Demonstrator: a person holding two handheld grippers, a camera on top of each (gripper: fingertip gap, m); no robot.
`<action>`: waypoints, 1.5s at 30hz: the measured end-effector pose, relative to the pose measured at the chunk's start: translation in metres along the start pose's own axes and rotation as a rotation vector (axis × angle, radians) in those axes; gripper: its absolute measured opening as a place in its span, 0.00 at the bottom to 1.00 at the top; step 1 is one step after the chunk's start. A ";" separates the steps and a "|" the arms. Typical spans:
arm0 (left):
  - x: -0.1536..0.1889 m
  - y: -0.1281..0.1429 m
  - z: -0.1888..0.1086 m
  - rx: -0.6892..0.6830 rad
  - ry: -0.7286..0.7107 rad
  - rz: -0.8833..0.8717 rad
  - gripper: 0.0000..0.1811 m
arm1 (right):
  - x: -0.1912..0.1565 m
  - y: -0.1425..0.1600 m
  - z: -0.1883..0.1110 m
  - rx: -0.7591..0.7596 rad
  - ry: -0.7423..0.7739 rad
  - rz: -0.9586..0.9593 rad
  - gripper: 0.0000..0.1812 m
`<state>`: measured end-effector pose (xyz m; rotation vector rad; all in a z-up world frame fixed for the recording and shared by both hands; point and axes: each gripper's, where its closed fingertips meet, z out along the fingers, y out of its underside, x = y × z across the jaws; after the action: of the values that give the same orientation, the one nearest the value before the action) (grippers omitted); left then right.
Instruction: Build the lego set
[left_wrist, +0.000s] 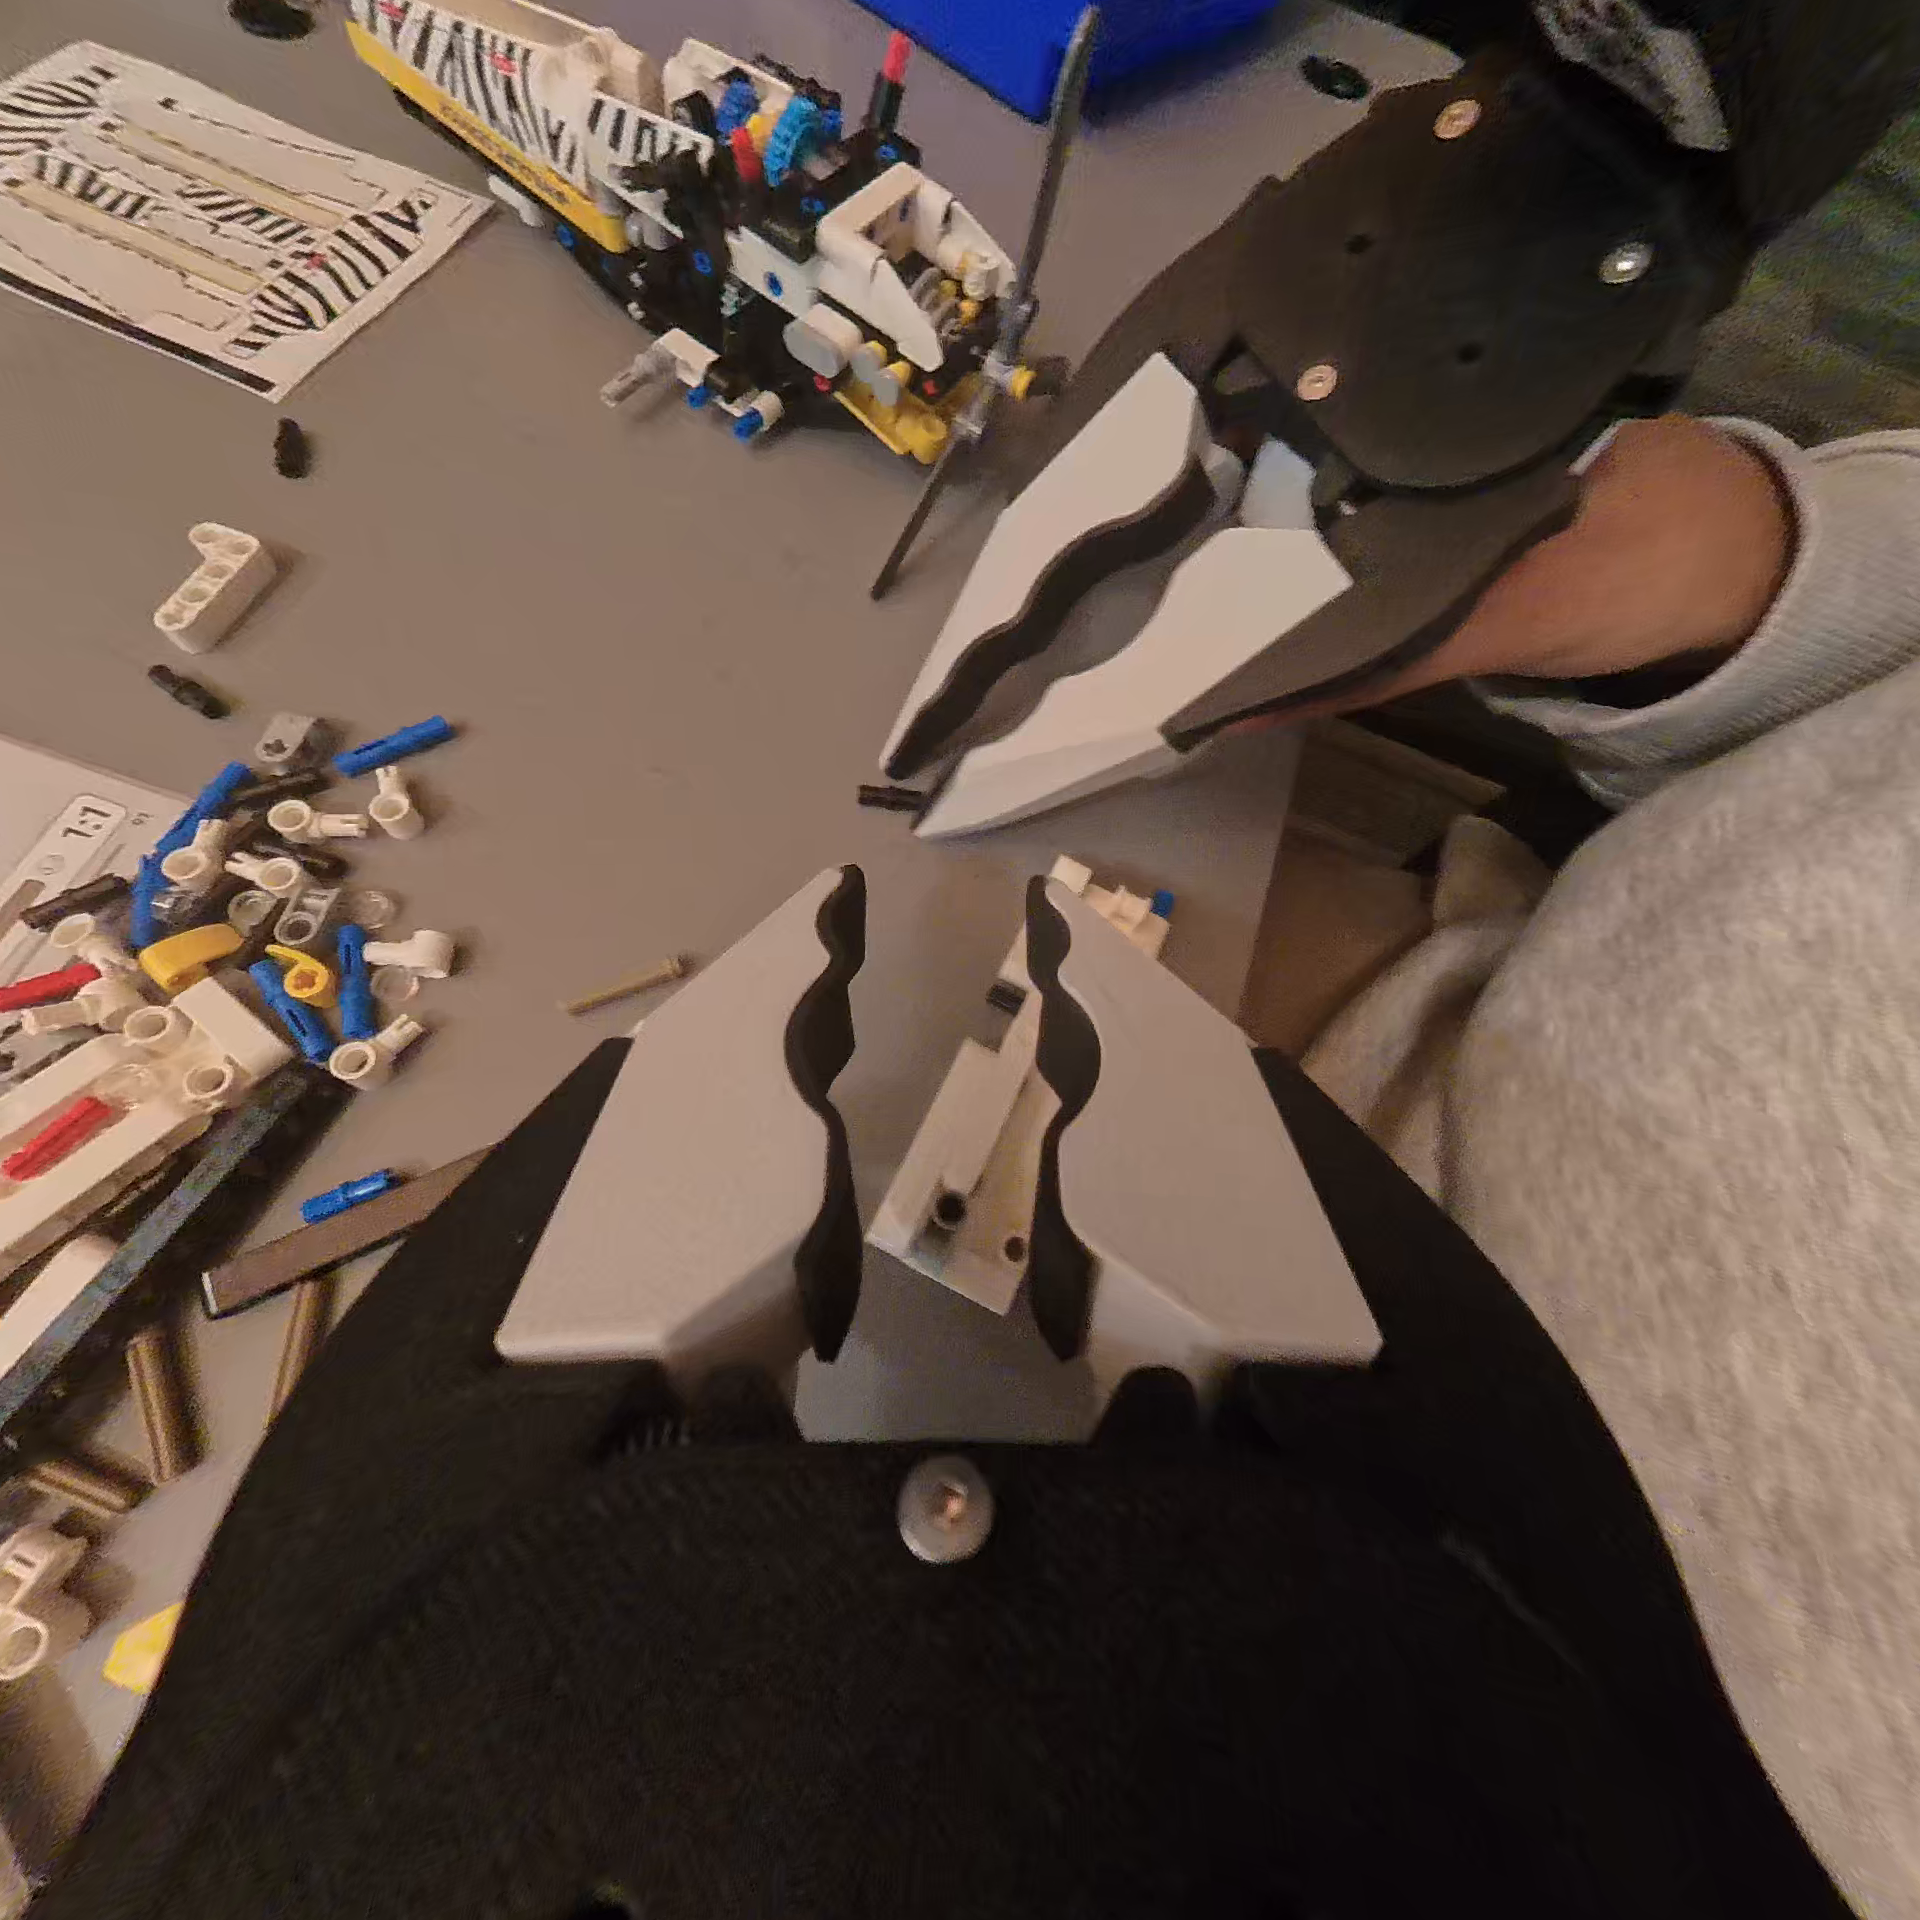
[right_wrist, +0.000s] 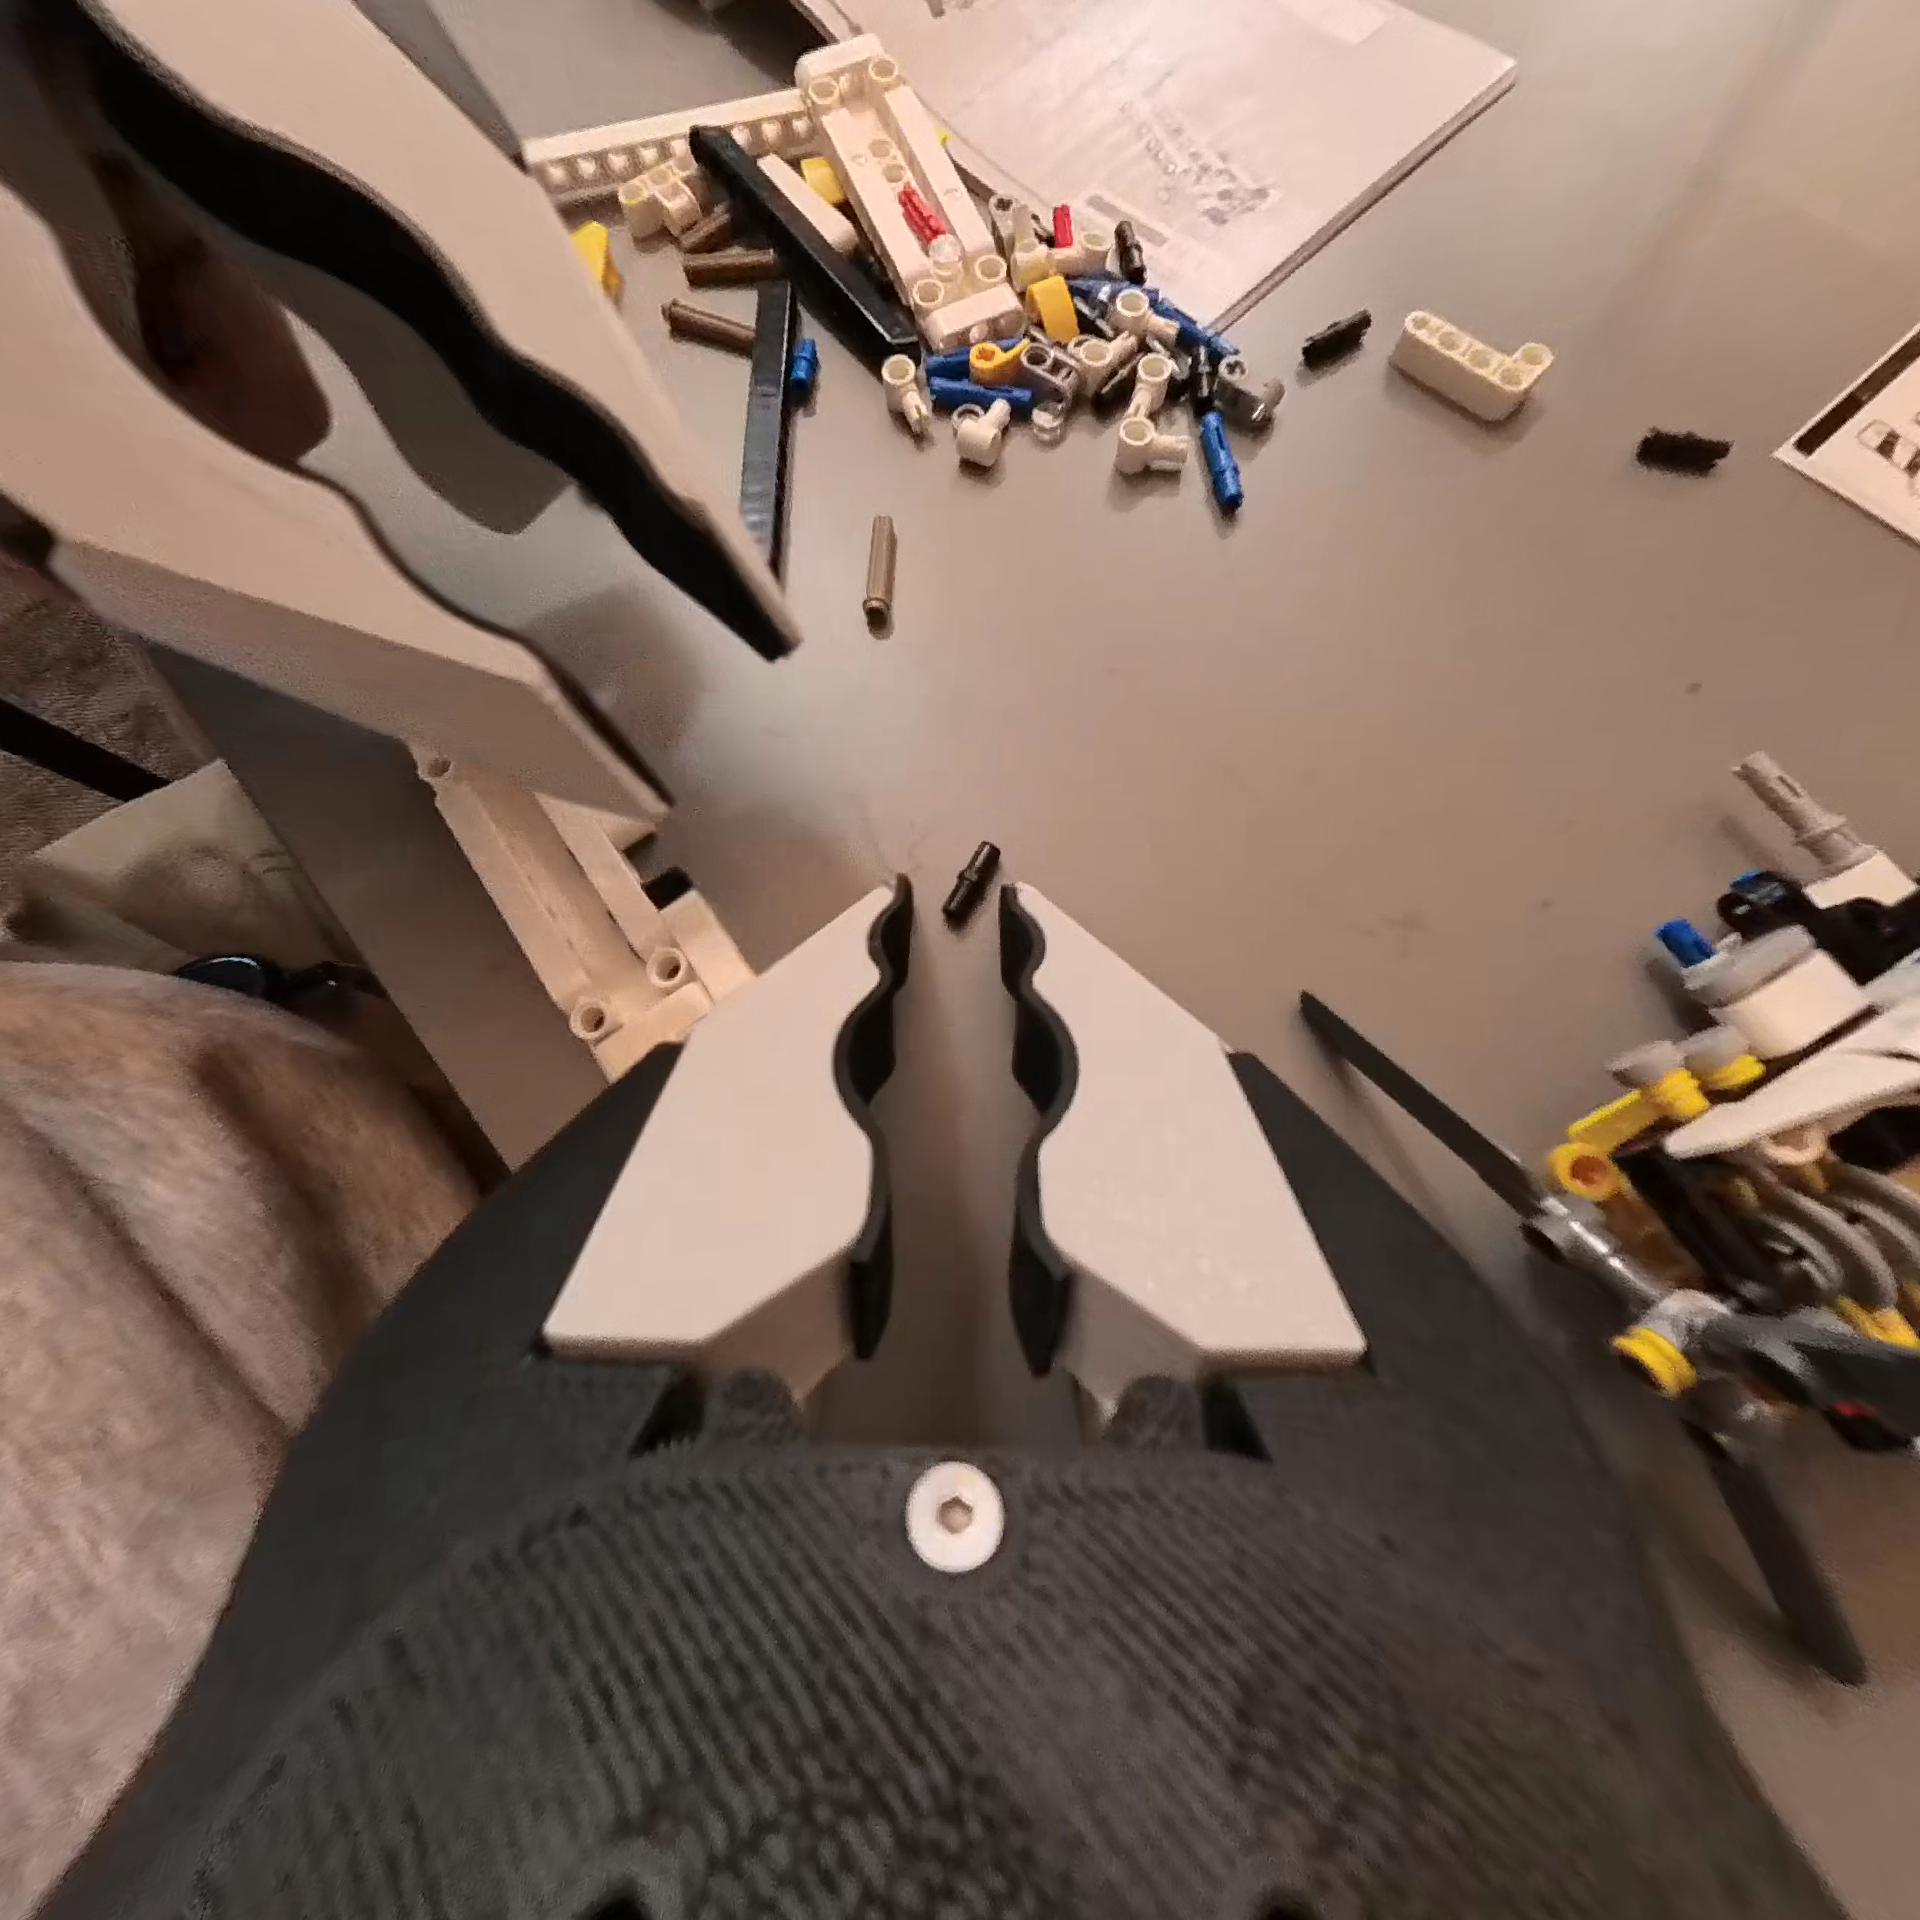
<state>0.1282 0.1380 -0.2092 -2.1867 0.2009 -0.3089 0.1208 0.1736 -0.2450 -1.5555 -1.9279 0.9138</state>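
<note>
Grippers sit close together over the grey table (right_wrist: 1299, 727). Right gripper (right_wrist: 956, 894) has its fingers spread a little, gripping nothing — a small black pin (right_wrist: 970, 881) lies on the table right at the tips, in line with the gap. In the left wrist view the same pin (left_wrist: 888, 797) shows just beside the right gripper (left_wrist: 920, 795), whose tips look nearly together there. Left gripper (left_wrist: 945, 894) has its fingers spread too; a white beam assembly (left_wrist: 971, 1174) sits in the gap against the right-hand finger — cannot tell if it is actually pinched. The beam's far end, with a blue pin, pokes out past the tip. The model (left_wrist: 727, 218), zebra-striped, white and yellow with a black blade, stands well behind. The parts pile (left_wrist: 239, 935) lies left, partly on a booklet (right_wrist: 1195, 135), with a sticker sheet (left_wrist: 197, 208) farther back. A tan pin (left_wrist: 623, 987) lies alone between pile and left gripper.
</note>
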 end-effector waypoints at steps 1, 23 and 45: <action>0.003 0.001 -0.002 -0.001 0.016 0.001 0.17 | 0.001 0.000 0.000 -0.006 0.011 -0.012 0.07; 0.027 0.031 0.020 -0.203 0.022 0.218 0.23 | -0.037 0.034 -0.037 -0.069 -0.369 -0.224 0.01; 0.029 0.030 0.030 -0.344 0.084 0.385 0.23 | -0.033 0.032 -0.036 -0.054 -0.440 -0.300 0.01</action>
<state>0.1641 0.1352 -0.2462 -2.4091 0.7589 -0.1545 0.1754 0.1520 -0.2451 -1.1081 -2.4243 1.1452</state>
